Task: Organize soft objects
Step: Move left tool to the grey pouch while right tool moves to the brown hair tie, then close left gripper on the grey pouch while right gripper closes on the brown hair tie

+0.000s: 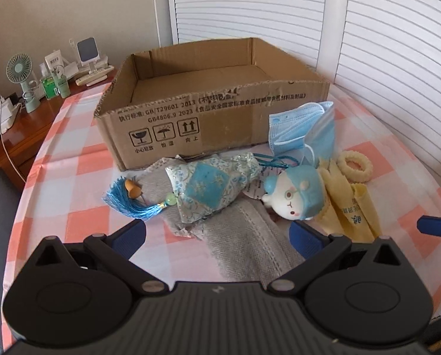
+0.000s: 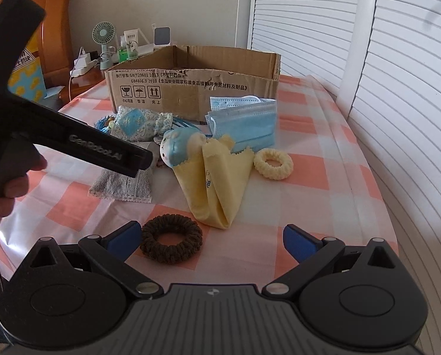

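An empty cardboard box (image 1: 211,109) (image 2: 191,88) stands at the back of the checked table. In front of it lie a blue patterned sachet (image 1: 208,189) (image 2: 137,122) with a tassel (image 1: 131,204), a grey cloth (image 1: 244,236) (image 2: 123,185), a blue-and-white toy figure (image 1: 294,198) (image 2: 176,148), a yellow cloth (image 1: 347,204) (image 2: 220,183), blue face masks (image 1: 303,127) (image 2: 244,124), a cream hair tie (image 1: 355,165) (image 2: 273,164) and a brown hair tie (image 2: 171,242). My left gripper (image 1: 217,233) is open over the grey cloth, just short of the sachet. My right gripper (image 2: 211,238) is open, its left finger beside the brown hair tie.
A wooden nightstand (image 1: 28,124) at the left holds a small fan (image 1: 21,80), bottles and chargers. White slatted doors (image 1: 383,29) (image 2: 397,59) stand behind and to the right. A hand (image 2: 10,177) holds the left gripper's black body (image 2: 72,142). The table edge curves at the right.
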The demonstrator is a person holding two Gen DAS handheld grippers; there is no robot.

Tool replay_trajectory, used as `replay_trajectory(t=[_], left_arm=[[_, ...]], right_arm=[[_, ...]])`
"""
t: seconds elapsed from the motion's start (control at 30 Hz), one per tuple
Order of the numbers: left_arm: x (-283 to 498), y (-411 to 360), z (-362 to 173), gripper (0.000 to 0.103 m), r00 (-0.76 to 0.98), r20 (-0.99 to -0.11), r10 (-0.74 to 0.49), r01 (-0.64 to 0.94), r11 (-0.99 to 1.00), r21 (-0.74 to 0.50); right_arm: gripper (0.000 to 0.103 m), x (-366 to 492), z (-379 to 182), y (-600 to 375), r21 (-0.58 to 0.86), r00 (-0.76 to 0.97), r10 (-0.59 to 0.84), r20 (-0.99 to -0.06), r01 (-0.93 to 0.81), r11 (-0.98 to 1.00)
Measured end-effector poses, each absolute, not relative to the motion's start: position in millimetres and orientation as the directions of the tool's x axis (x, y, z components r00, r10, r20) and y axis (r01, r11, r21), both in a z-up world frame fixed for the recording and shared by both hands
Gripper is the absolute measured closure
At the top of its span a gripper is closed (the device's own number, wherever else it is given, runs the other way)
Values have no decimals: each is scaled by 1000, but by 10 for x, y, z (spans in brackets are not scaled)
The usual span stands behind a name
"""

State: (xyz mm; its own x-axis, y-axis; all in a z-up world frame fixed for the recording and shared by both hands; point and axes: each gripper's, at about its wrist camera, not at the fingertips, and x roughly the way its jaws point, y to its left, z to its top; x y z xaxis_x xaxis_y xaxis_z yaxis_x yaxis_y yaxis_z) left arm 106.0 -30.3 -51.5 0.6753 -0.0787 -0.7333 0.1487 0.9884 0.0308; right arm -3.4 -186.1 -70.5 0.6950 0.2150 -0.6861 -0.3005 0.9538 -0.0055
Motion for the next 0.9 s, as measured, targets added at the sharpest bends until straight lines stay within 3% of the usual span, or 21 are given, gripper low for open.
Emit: replay_trajectory(t=[0.17, 0.5, 0.9], left_arm=[[1139, -329, -691, 0, 635, -771, -50, 118, 993, 32], [900, 165, -744, 0, 614, -782, -109, 80, 994, -76], [830, 179, -773, 0, 635, -763, -120, 124, 991, -53]], right_arm=[[0, -33, -745, -1892, 15, 682, 239, -691, -317, 948], [0, -104, -832, -1791, -29, 666, 251, -702, -378, 925], [0, -139, -860, -1771, -31, 694, 254, -674, -371, 928]])
